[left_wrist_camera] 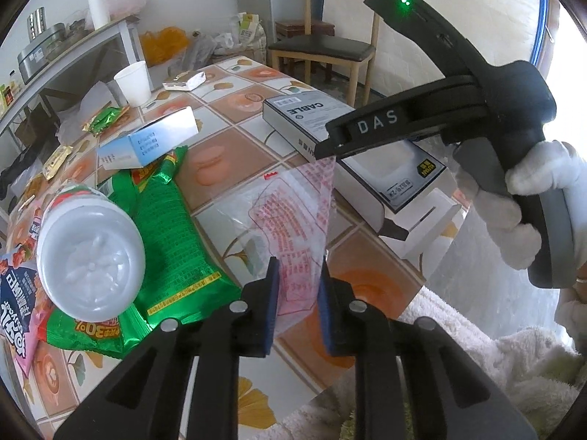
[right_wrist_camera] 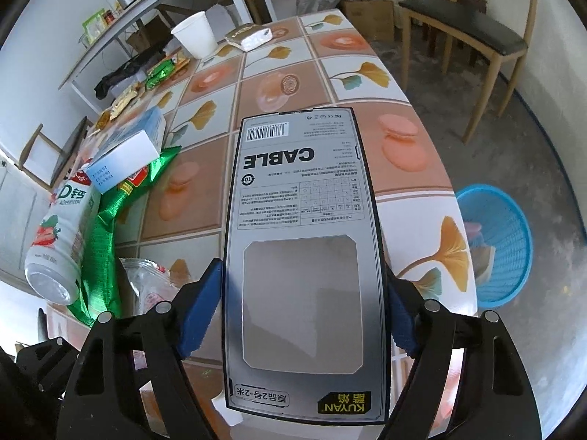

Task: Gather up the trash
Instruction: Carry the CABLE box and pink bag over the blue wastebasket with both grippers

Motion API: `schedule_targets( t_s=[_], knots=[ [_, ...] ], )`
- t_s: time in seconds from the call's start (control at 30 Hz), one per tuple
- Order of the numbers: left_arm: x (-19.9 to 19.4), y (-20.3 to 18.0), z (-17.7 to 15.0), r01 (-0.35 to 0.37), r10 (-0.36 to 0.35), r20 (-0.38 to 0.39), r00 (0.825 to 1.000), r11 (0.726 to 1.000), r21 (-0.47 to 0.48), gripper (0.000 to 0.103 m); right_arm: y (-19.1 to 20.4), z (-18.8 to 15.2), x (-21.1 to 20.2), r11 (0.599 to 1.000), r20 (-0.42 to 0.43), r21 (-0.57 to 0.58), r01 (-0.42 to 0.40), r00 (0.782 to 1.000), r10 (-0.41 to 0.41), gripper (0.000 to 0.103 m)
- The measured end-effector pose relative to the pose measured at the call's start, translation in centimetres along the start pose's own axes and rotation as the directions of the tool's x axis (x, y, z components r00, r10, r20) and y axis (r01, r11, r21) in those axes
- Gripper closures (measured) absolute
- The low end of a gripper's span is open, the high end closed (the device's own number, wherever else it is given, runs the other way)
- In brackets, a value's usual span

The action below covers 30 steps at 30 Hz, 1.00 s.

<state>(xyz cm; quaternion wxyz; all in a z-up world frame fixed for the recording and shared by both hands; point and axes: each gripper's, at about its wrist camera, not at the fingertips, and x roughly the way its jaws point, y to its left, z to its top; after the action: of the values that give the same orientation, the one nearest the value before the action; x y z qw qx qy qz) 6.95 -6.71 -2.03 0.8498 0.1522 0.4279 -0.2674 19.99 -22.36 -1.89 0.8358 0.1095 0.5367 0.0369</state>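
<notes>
The cable box (right_wrist_camera: 301, 256) was a long, flat grey carton with a black edge, the word CABLE printed across it, a barcode at its far end and a clear square window near the camera. It lay on the tiled table (right_wrist_camera: 330, 58), its near end jutting past the table edge. The right tongs (right_wrist_camera: 301, 315) straddled it at the window, one blue pad against each long side; the pads seemed to touch the box, but whether they pressed hard I could not tell. In the left view a white-gloved hand (left_wrist_camera: 528, 205) held those tongs over the same box.

The clear plastic wrapper (left_wrist_camera: 290, 220), printed with pink text, lay crumpled on the table beside the box. Its near end rose up between the blue pads (left_wrist_camera: 271, 304) of the left tongs (left_wrist_camera: 297, 306), which had closed most of the way and pinched the thin film.

To the left lay a white drink bottle (left_wrist_camera: 88, 256) on its side over a green snack bag (left_wrist_camera: 172, 242), with a pale blue box (left_wrist_camera: 146, 143) resting across the bag. A paper cup (right_wrist_camera: 194, 35) stood at the far end. A blue basket (right_wrist_camera: 495, 242) sat on the floor, partly hidden by the table edge; its contents were unclear.
</notes>
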Motion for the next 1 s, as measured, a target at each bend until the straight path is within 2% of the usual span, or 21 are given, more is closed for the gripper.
schedule_targets(
  t_s=[0.77, 1.0],
  knots=[
    [-1.0, -0.8, 0.2, -0.018, 0.017, 0.020, 1.000, 1.000, 0.019, 0.086, -4.2, 0.2, -2.5, 0.991, 0.067, 0.123, -0.059, 0.996, 0.051, 0.029],
    [-1.5, -1.0, 0.5, -0.049, 0.049, 0.036, 0.998, 0.999, 0.009, 0.088, -5.8, 0.0, -3.7, 0.980, 0.107, 0.156, -0.127, 0.988, 0.111, 0.029]
  ],
)
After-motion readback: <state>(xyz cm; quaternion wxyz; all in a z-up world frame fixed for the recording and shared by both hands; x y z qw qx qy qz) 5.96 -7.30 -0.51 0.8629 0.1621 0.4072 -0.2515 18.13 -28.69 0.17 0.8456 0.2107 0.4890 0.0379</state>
